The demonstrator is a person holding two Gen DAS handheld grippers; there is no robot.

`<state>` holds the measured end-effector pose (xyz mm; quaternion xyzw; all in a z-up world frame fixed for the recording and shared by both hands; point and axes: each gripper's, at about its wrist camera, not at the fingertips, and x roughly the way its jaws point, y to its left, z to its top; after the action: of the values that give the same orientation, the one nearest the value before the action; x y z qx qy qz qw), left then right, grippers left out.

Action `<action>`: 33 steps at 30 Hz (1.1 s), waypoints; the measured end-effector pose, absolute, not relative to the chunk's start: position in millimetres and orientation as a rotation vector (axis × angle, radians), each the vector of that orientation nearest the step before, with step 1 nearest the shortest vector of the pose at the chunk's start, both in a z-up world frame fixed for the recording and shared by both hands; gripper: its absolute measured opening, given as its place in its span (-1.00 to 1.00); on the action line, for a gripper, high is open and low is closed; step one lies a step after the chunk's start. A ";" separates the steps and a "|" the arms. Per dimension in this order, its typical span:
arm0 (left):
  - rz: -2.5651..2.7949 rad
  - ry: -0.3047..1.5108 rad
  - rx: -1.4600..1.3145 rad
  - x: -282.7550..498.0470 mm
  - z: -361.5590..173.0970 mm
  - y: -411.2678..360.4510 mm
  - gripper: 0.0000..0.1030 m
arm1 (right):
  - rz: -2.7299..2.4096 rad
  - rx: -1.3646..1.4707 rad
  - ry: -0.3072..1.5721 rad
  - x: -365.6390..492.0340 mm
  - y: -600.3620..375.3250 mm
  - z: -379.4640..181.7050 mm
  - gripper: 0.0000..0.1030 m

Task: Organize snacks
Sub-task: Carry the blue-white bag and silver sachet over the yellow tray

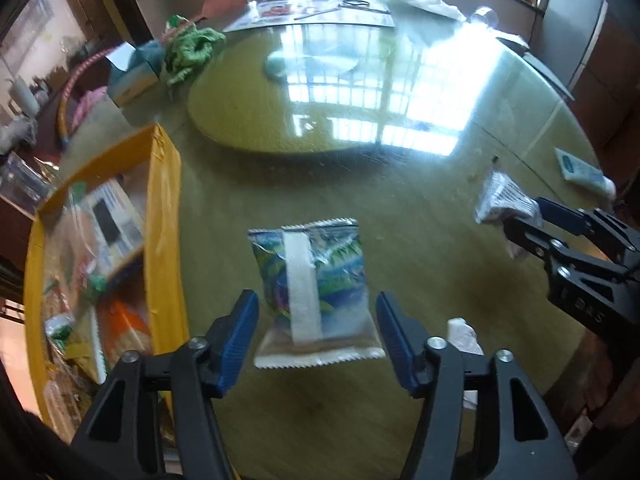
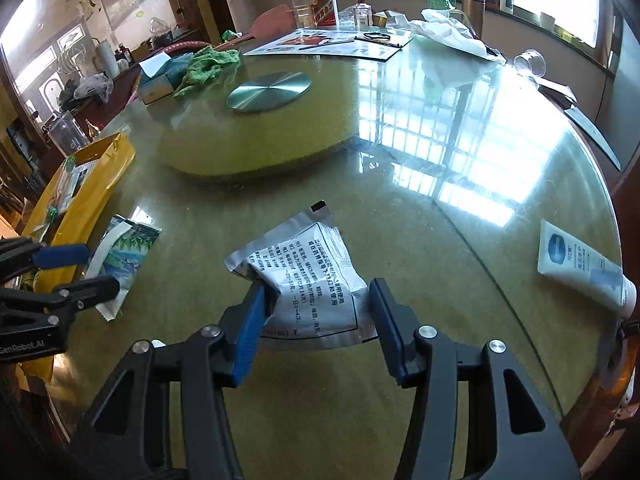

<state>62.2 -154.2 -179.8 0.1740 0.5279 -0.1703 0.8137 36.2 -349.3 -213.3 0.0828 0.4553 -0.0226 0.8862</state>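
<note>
A blue-green snack packet (image 1: pixel 310 292) with a white strip lies flat on the glass table, between the fingers of my left gripper (image 1: pixel 314 340), which is open around its near end. It also shows in the right wrist view (image 2: pixel 120 258). A silver foil packet (image 2: pixel 308 280) with printed text lies between the fingers of my right gripper (image 2: pixel 316 328), which is open around it. In the left wrist view the right gripper (image 1: pixel 524 220) sits at the silver packet (image 1: pixel 500 200). A yellow box (image 1: pixel 160 216) at the left holds several snacks; it also shows in the right wrist view (image 2: pixel 96 184).
A raised turntable (image 2: pixel 256 136) with a metal disc (image 2: pixel 269 91) fills the table's middle. A white tube (image 2: pixel 580 264) lies at the right edge. A green cloth (image 2: pixel 206 66), tissue box (image 2: pixel 160 80), bottles (image 2: pixel 324 4), papers and a plastic bag (image 2: pixel 448 32) crowd the far side.
</note>
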 end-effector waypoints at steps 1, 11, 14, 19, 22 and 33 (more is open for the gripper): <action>-0.366 1.128 0.379 64.9 -181.6 -157.5 0.28 | -0.046 0.171 0.947 36.7 -349.6 -213.2 0.04; -0.323 1.090 0.342 66.7 -193.8 -152.0 -0.07 | -0.033 0.161 0.938 26.4 -343.1 -213.8 0.01; -0.329 1.064 0.294 51.3 -189.8 -144.4 -0.16 | -0.007 0.171 0.931 21.8 -337.3 -213.7 -0.06; -0.345 1.024 0.174 38.5 -172.1 -123.5 -0.18 | 0.044 0.232 0.908 13.7 -327.2 -210.7 -0.16; -0.357 0.977 0.108 26.3 -151.1 -106.8 -0.18 | 0.079 0.230 0.882 7.2 -313.1 -201.2 -0.17; -0.279 0.827 -0.044 -5.1 -80.1 -6.2 -0.18 | 0.293 0.219 0.786 -4.1 -241.9 -146.7 -0.17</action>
<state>-5.1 -6.2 -80.1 -0.0212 0.4004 -0.1351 0.9061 -4.1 -241.9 -146.7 0.1059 0.3810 0.1420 0.9075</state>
